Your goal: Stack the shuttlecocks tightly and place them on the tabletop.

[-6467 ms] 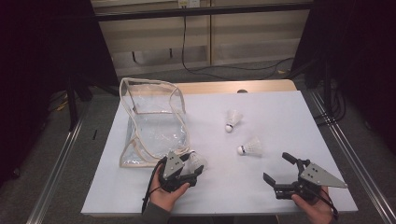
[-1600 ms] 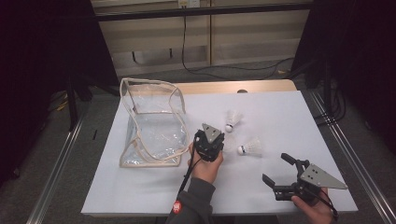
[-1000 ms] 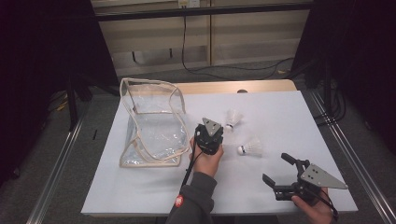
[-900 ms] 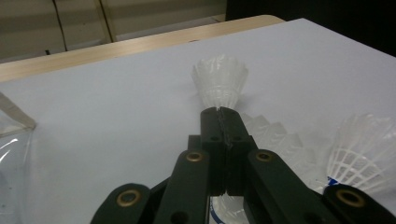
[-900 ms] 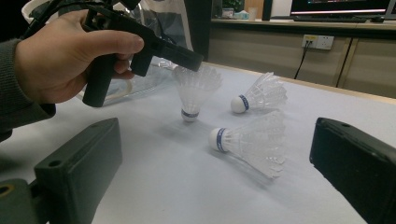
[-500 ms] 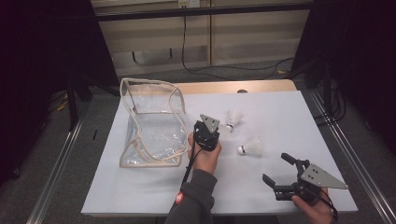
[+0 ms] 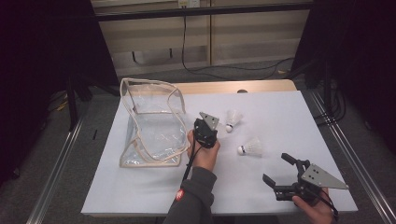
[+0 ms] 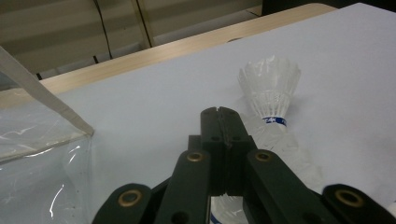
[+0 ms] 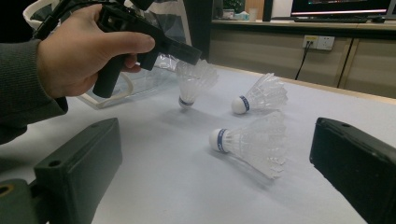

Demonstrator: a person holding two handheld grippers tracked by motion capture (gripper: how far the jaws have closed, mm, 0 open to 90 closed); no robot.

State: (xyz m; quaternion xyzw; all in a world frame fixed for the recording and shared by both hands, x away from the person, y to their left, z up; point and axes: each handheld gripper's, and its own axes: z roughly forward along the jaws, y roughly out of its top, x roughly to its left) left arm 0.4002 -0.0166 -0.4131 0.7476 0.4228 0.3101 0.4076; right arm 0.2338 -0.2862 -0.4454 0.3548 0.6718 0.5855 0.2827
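My left gripper (image 7: 205,126) (image 8: 218,112) is shut on the feather rim of a white shuttlecock (image 9: 194,77) (image 8: 285,149). It hangs cork down, close over the white table top (image 7: 280,112), beside the clear bag (image 7: 149,123). Two more shuttlecocks lie on the table: a far one (image 7: 232,119) (image 8: 268,88) (image 9: 259,98) just beyond the left gripper, and a near one (image 7: 250,148) (image 9: 247,140). The near one lies ahead of my right gripper (image 7: 276,168), which stands open at the front right with nothing between its fingers (image 9: 79,168).
The clear bag with its beige trim stands open at the table's left, one trim edge (image 8: 46,102) close to the left jaws. A wooden strip (image 7: 224,87) runs along the table's far edge. Metal rails (image 7: 355,163) flank the table.
Since the earliest frame my left gripper has gone from the bag's front corner to the table's middle, taking the shuttlecock from there. In the last second it hardly moved. The right gripper stayed still.
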